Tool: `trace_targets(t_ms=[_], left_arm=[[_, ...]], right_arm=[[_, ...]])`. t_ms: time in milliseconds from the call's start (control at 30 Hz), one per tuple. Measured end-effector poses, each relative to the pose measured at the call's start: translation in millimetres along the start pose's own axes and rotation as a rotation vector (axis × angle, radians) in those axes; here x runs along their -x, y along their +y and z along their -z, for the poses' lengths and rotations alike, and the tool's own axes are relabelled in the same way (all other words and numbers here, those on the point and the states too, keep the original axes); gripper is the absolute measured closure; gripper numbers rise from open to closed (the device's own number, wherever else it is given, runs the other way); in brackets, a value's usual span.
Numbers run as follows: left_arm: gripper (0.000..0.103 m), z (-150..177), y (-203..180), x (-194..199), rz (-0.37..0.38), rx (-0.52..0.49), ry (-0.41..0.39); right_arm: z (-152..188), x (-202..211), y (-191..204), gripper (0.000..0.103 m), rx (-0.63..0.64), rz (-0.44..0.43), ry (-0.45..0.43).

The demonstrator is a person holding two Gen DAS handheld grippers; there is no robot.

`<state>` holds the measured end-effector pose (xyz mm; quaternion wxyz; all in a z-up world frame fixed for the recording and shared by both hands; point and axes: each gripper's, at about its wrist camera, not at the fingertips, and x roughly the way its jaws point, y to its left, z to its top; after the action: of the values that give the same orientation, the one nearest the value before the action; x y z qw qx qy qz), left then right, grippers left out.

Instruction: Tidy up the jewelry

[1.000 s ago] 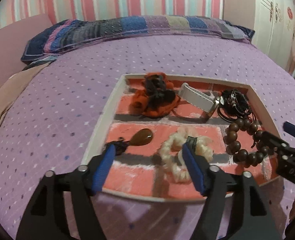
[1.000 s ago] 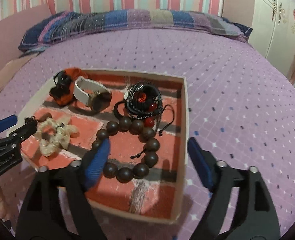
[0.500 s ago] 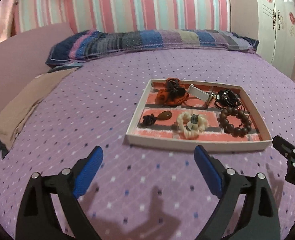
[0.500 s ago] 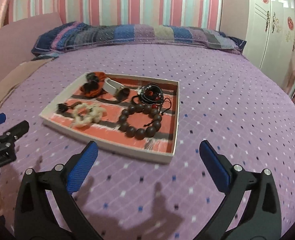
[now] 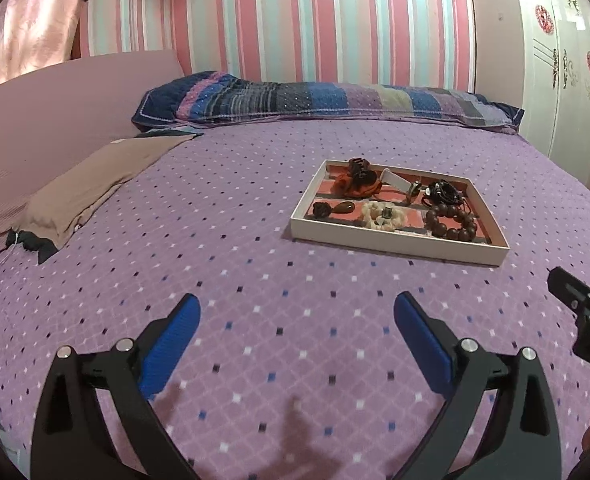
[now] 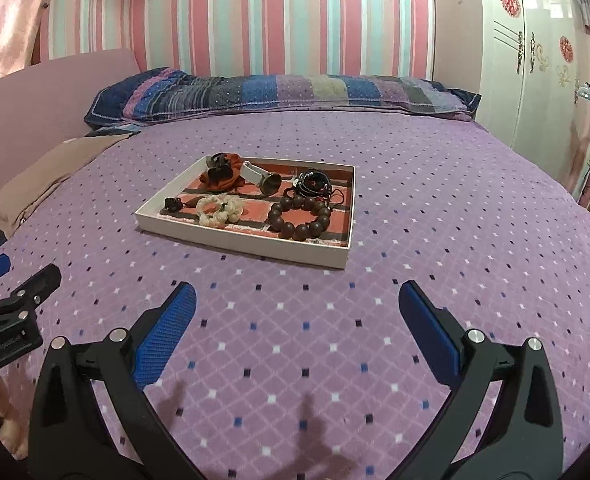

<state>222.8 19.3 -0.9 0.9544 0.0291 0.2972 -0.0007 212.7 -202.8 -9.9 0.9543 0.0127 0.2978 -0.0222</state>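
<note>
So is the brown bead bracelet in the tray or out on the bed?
In. The brown bead bracelet lies flat inside the tray, at its near right corner.

Open bedspread [image 6: 295, 340] lies between your spread-fingered grippers and the tray [image 6: 251, 246], leaving a direct approach to its near wall. Inside, the wooden bead bracelet [image 6: 300, 216] and white bracelet [image 6: 219, 210] crowd the front row; the tray's low walls border every side.

The left gripper [image 5: 297, 322] hangs wide apart and empty over the purple bedspread [image 5: 215, 220], well short of the jewelry tray [image 5: 395, 240].
</note>
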Motion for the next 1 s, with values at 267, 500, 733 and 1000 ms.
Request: trace_targets(t_ms=[267, 500, 733, 1000], left_arm=[[0.006, 6.0, -2.8, 17.2, 0.010, -0.017, -0.031], [0.006, 5.0, -1.4, 22.0, 0.015, -0.007, -0.043], [0.006, 5.1, -3.5, 24.8, 0.018, -0.008, -0.041], [0.006, 3.2, -5.4, 26.3, 0.022, -0.008, -0.039]], right_arm=[[8.7, 16.0, 6.7, 0.004, 0.010, 0.017, -0.017], [9.8, 26.2, 10.3, 0.004, 0.025, 0.040, -0.048], [8.3, 32.7, 10.9, 0.004, 0.024, 0.039, -0.058], [7.4, 34.9, 9.6, 0.004, 0.028, 0.046, -0.069]])
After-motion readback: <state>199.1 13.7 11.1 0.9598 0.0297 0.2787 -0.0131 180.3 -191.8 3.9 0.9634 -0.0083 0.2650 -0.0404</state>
